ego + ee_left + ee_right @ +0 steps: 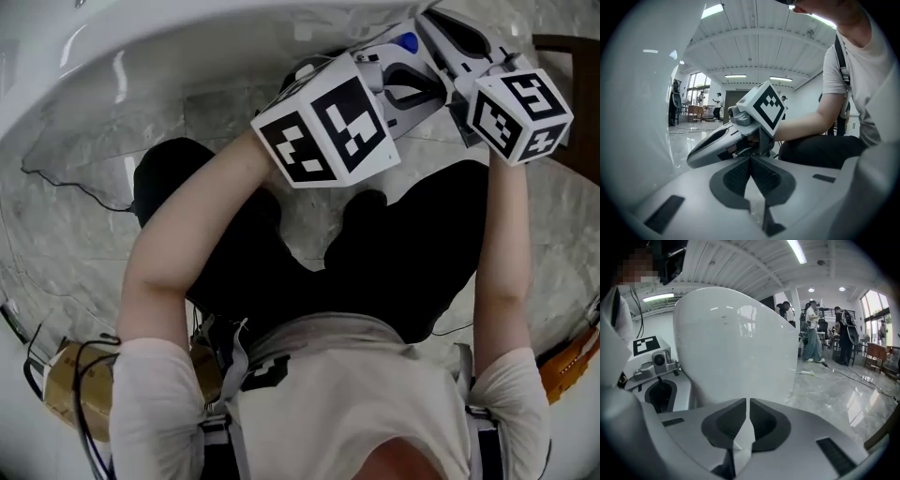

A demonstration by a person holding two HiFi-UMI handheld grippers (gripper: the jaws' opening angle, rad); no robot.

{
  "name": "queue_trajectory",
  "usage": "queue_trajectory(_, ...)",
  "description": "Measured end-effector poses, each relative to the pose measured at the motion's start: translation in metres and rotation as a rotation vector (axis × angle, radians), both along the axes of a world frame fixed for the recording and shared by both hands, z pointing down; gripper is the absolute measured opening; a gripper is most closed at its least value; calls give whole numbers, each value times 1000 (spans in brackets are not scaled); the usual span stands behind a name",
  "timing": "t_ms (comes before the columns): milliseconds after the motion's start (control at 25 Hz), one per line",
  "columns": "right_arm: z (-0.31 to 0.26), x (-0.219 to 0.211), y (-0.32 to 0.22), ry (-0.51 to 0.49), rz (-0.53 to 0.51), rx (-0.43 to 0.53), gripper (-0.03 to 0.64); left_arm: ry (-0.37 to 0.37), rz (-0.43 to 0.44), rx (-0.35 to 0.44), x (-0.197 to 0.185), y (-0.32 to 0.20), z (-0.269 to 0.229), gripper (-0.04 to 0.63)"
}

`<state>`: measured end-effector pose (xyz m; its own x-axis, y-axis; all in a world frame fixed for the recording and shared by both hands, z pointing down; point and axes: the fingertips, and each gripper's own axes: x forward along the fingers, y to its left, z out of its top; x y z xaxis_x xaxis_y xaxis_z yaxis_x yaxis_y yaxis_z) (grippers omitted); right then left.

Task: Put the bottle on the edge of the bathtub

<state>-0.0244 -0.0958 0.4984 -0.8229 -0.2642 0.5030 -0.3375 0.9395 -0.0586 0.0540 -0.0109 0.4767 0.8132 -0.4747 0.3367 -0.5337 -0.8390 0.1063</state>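
Two grippers are being held up close together by one person, beside the bathtub (pixel 187 37).

Left gripper (pixel 750 161): its fingers are lying clenched, tip against tip, and are grasping nothing. It is pointing at the right gripper's marker cube (pixel 766 107) (near it; contact cannot be judged). The tub's white wall is filling the left side of its view.

Right gripper (pixel 747 405): its fingers are likewise sitting clenched, with only a hairline slit showing between the pads and nothing in it. It is facing the tub's rounded outer wall, which is standing just ahead of the jaws. Whether they are touching cannot be confirmed. The left gripper's camera housing (pixel 658 361) is showing at the left of that view.

Bottle: it is not showing in any view, so its place cannot be told.

In the head view, both forearms (pixel 187 234) are reaching forward over dark trousers (pixel 394 253), and both grippers are sitting against the tub's lower wall. A black cable (pixel 56 175) is lying on the marble floor (pixel 66 234) beside the tub. Bystanders (pixel 812 329) are standing well behind, across the hall.
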Motion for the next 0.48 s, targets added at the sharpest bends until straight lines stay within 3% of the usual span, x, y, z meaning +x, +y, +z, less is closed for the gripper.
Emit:
queue_trajectory(280,-6,5,-5,13,0,72,43,11,2,66,2,-10,-12,55)
queue_trajectory(400,-18,0,7,-29,-20,84,43,-6,16,93,-5,-2,-18,55)
queue_trajectory(480,-26,3,12,-72,-23,71,43,32,2,106,-5,0,-24,55)
